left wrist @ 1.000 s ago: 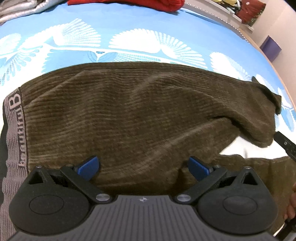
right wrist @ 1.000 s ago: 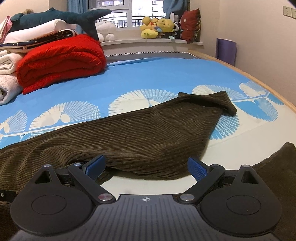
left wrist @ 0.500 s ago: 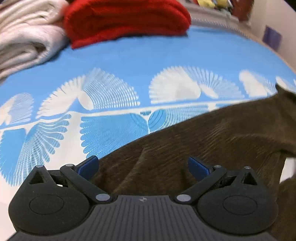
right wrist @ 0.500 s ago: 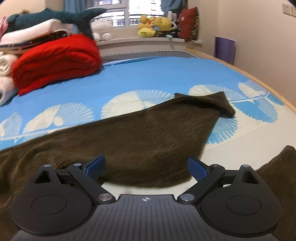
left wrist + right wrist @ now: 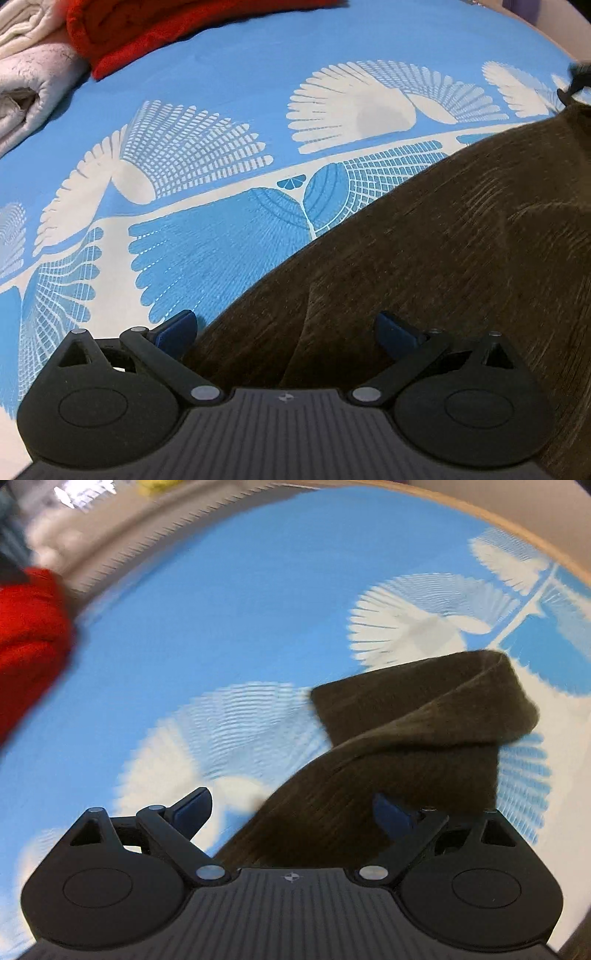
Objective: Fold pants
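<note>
Spread over blue patterned bedding [image 5: 229, 92], brown pants [image 5: 443, 258] are being left mostly unfolded, perhaps one leg end [image 5: 424, 709] doubled, while left gripper [image 5: 286, 330] and right gripper [image 5: 291, 808] are being held wide open, empty.

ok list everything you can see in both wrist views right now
pants: one, dark brown corduroy, spread on the bed; the leg end is turned over on itself
bed sheet: one, blue with white fan shapes, under the pants
blanket: one, red, folded, at the far left of the bed
bedding: one pile, off-white, folded, left of the red blanket
bed edge: one, light wood, along the far right side
window ledge items: blurred in the right wrist view, cannot tell
left gripper: one, black with blue fingers, open, at the pants' edge
right gripper: one, black with blue fingers, open, over the pants leg
</note>
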Demonstrator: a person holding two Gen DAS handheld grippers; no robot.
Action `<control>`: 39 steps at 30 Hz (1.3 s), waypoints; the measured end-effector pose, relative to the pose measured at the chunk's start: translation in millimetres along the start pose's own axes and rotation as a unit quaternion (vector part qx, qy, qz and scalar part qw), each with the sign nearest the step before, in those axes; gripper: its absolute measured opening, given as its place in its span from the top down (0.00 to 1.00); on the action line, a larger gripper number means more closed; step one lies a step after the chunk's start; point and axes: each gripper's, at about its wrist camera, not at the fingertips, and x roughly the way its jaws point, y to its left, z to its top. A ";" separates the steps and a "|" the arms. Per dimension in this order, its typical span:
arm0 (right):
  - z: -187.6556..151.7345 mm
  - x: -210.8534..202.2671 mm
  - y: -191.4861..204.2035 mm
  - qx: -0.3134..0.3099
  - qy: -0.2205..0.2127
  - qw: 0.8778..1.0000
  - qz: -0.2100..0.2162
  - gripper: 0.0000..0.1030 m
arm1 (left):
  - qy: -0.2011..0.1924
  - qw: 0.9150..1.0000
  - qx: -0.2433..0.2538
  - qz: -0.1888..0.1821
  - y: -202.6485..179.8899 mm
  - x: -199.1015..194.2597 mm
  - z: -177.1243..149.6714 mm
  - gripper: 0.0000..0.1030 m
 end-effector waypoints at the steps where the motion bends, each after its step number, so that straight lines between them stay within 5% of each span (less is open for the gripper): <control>1: -1.9 14.2 0.5 0.002 0.010 1.000 -0.028 0.10 | -0.003 1.000 -0.002 0.000 -0.3 0.4 -0.4 0.04; 3: -12.2 21.5 -0.5 -0.002 -0.025 0.999 -0.049 0.12 | -0.028 0.999 -0.010 -0.023 -6.7 -9.7 -1.1 0.55; 5: -22.8 15.7 3.8 -0.023 -0.068 0.995 -0.075 0.40 | -0.044 0.999 -0.004 0.006 -18.0 -19.4 -3.3 0.74; 6: -24.8 10.9 4.4 -0.036 -0.077 0.993 -0.077 0.65 | -0.051 0.999 0.000 0.016 -23.2 -22.6 -5.8 0.79; 7: -24.4 4.1 1.0 -0.035 -0.078 0.994 -0.073 0.82 | -0.056 0.998 0.001 0.025 -26.8 -26.3 -7.9 0.81; 8: -22.0 -4.7 -5.1 -0.018 -0.076 0.995 -0.055 0.86 | -0.062 0.998 -0.003 0.029 -28.7 -32.9 -9.4 0.82; 14: -17.3 -130.3 -72.7 0.048 -0.134 0.988 0.067 0.89 | -0.154 0.986 -0.058 -0.016 -22.6 -142.1 -39.0 0.83; 19: -83.1 -244.5 -204.4 0.072 -0.151 0.972 0.164 0.91 | -0.180 0.977 -0.088 -0.068 -40.5 -224.9 -133.6 0.83; 23: -176.1 -273.0 -298.0 0.055 -0.129 0.979 0.145 0.91 | -0.125 0.983 -0.093 -0.092 -72.0 -221.0 -215.1 0.75; 26: -233.3 -247.7 -328.3 -0.004 -0.067 0.997 0.043 0.70 | -0.071 0.989 -0.104 -0.083 -93.3 -207.4 -252.9 0.47; 28: -253.2 -239.0 -345.1 0.032 -0.059 0.998 0.010 0.51 | -0.096 0.984 -0.119 -0.092 -96.9 -218.6 -268.2 0.16; 29: -257.9 -239.7 -349.5 0.049 -0.064 0.997 0.022 0.49 | -0.123 0.979 -0.135 -0.089 -95.0 -226.6 -273.7 0.03; 33: -268.2 -244.0 -335.2 0.087 -0.102 0.988 0.077 0.23 | -0.214 0.948 -0.220 -0.091 -74.6 -243.4 -285.8 0.00; 37: -285.8 -225.0 -308.1 0.091 -0.132 0.981 0.107 0.20 | -0.228 0.911 -0.342 -0.046 -58.9 -225.8 -300.2 0.00; 39: -279.5 -213.5 -295.0 0.062 -0.084 0.990 0.090 0.20 | -0.209 0.908 -0.363 -0.015 -60.5 -219.3 -297.3 0.00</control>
